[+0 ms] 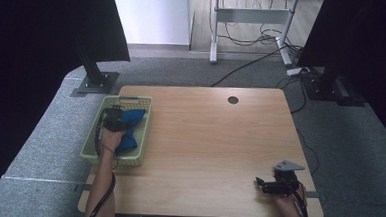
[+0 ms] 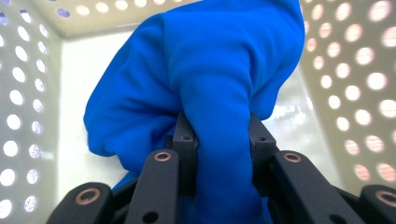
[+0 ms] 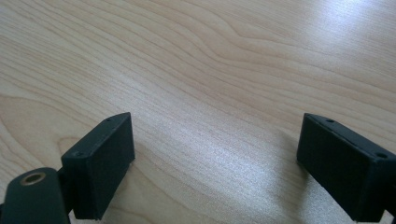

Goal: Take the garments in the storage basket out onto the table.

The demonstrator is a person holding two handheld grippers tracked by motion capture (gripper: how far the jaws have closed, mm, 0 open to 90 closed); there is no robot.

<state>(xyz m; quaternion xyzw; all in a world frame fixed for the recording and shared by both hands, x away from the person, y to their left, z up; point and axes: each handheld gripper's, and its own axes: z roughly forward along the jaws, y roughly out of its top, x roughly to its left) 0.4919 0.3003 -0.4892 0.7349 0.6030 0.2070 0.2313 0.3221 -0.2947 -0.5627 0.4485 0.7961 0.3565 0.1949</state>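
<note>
Left claw pinching half-hidden blue cloth

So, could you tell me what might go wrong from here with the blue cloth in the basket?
1. The left hand-held gripper pinches only one fold of the blue cloth, so the fold could slip out as it lifts.
2. The rest of the cloth hangs loose inside the basket and could snag on its rim and drag the light basket along.
3. The right hand-held gripper rests open on the table, too far off to steady the basket.

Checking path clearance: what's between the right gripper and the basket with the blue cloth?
High view: bare wooden table lies between the right gripper and the basket. The blue cloth is clamped in the left gripper.
</note>
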